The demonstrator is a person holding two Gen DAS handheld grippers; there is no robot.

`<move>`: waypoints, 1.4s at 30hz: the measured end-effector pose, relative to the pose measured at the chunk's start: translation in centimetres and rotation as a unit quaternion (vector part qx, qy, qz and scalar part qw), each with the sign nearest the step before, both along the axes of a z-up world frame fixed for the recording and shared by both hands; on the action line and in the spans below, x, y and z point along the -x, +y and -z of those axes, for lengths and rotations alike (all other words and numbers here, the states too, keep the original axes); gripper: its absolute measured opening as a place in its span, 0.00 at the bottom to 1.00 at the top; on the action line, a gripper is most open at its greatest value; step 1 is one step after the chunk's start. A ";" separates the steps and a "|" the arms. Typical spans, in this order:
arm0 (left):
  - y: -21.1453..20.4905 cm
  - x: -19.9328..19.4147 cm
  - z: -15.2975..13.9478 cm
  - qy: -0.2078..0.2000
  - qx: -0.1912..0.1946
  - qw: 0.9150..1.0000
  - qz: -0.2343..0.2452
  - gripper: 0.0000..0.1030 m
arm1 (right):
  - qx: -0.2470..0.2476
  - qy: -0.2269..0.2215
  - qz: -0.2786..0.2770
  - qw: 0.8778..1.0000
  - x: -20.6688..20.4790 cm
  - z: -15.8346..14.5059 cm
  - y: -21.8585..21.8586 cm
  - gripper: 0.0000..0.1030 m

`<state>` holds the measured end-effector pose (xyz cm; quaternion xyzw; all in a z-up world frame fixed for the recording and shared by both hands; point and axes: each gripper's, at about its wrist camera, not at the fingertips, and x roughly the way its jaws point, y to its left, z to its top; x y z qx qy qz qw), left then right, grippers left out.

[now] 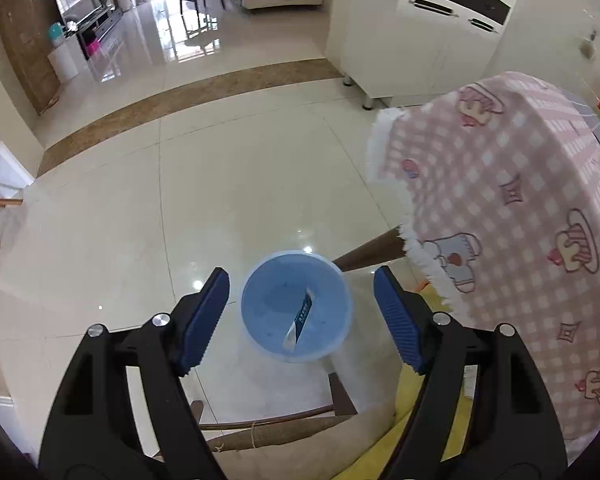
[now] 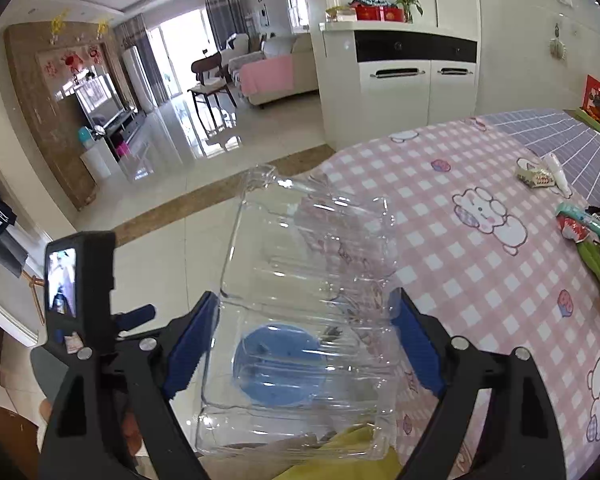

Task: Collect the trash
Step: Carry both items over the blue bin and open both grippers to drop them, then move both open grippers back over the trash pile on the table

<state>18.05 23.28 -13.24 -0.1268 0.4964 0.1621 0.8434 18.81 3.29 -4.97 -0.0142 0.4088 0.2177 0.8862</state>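
Note:
A blue trash bin (image 1: pixel 296 306) stands on the tiled floor beside the table; a blue-and-white wrapper (image 1: pixel 299 319) lies inside it. My left gripper (image 1: pixel 300 316) is open and empty, held above the bin. My right gripper (image 2: pixel 304 344) is shut on a clear ribbed plastic bottle (image 2: pixel 304 312), held at the table's left edge; the blue bin (image 2: pixel 280 364) shows through the bottle below. More trash lies on the table at the right: a crumpled wrapper (image 2: pixel 534 176), a white tube (image 2: pixel 558 170), and a pile of wrappers and green scraps (image 2: pixel 592 240).
The table wears a pink checked cloth (image 2: pixel 480 248) (image 1: pixel 500 208). A wooden chair with a yellow cushion (image 1: pixel 380 432) stands below the grippers. The left gripper's body with its screen (image 2: pixel 80 292) is at the left. A white cabinet (image 2: pixel 400 84) stands behind.

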 end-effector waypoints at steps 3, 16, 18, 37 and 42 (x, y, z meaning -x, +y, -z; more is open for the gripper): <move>1.6 1.0 0.2 0.002 0.002 1.000 -0.019 0.72 | 0.010 0.010 -0.018 1.000 -0.4 1.2 1.4 0.82; 7.2 5.6 -0.1 0.011 -0.023 0.995 -0.097 0.72 | 0.044 0.097 -0.102 0.989 -2.9 6.0 9.2 0.91; 7.5 6.0 -0.2 0.009 -0.022 0.994 -0.102 0.72 | 0.043 0.108 -0.103 0.988 -3.0 6.3 9.5 0.91; 3.8 5.0 -2.8 -0.020 -0.029 0.998 -0.054 0.72 | 0.024 0.083 -0.095 0.992 -1.4 3.4 5.3 0.91; 1.8 4.9 -5.9 -0.053 -0.033 0.998 -0.026 0.72 | 0.005 0.060 -0.091 0.994 -0.7 1.2 3.3 0.91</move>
